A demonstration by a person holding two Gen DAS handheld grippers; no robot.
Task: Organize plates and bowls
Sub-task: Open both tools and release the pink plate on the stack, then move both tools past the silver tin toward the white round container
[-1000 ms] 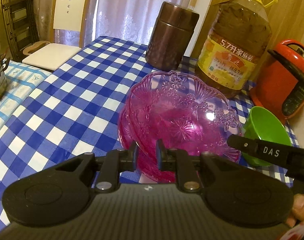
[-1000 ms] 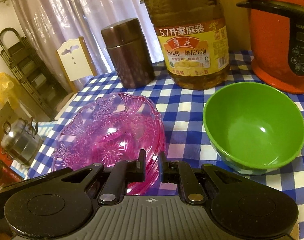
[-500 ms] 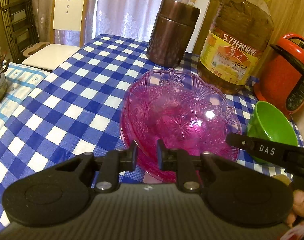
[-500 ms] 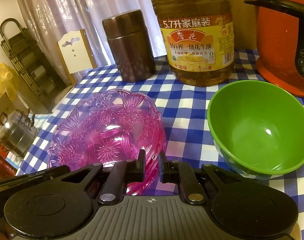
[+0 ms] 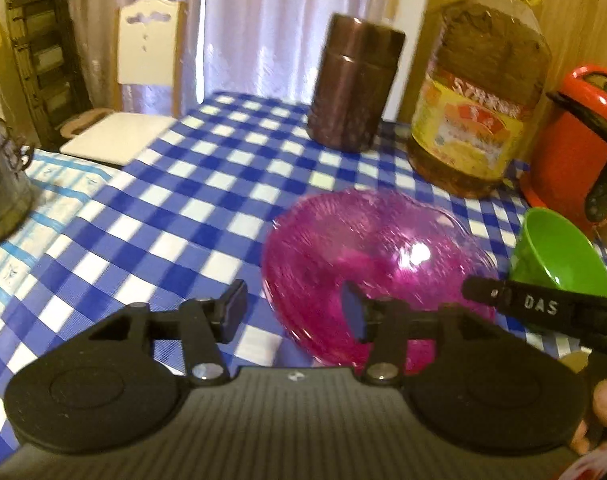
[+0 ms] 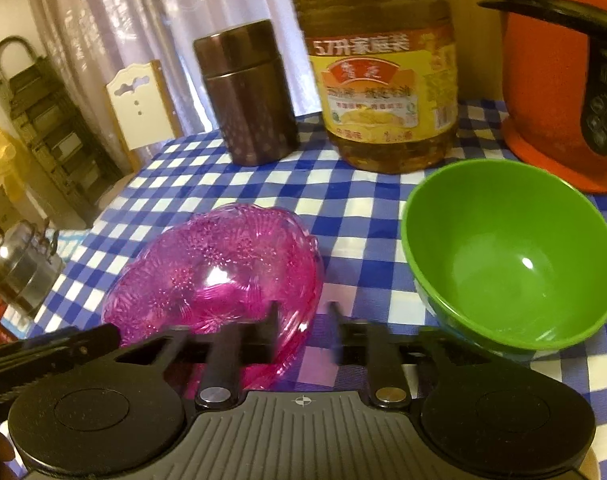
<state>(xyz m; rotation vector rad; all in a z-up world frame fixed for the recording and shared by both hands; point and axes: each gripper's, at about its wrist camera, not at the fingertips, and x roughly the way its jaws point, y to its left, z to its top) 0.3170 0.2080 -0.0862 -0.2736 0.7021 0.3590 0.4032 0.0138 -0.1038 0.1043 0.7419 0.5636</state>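
Left wrist view showed the pink glass dish (image 5: pixel 377 268) sitting on the checked tablecloth (image 5: pixel 191 200), its near rim between my left gripper (image 5: pixel 293 312) pads, whose jaws had just been opening and now stood about half apart, clear of the glass. My right gripper (image 6: pixel 303 316) had also just been opening, with the dish's right rim at its left pad and nothing clamped. The green bowl (image 6: pixel 511 256) stood just beside the dish, on its right. I judged the main risk to be the patterned glass: if either pad caught the rim as I drew back, the dish could tip or skate on the smooth cloth and knock the bowl. The 2 grippers sat close together, so they might also clash. Behind stood the oil bottle (image 6: pixel 383 80), brown canister (image 6: pixel 247 96) and red cooker (image 6: pixel 563 80), near enough to be struck by a careless swing.
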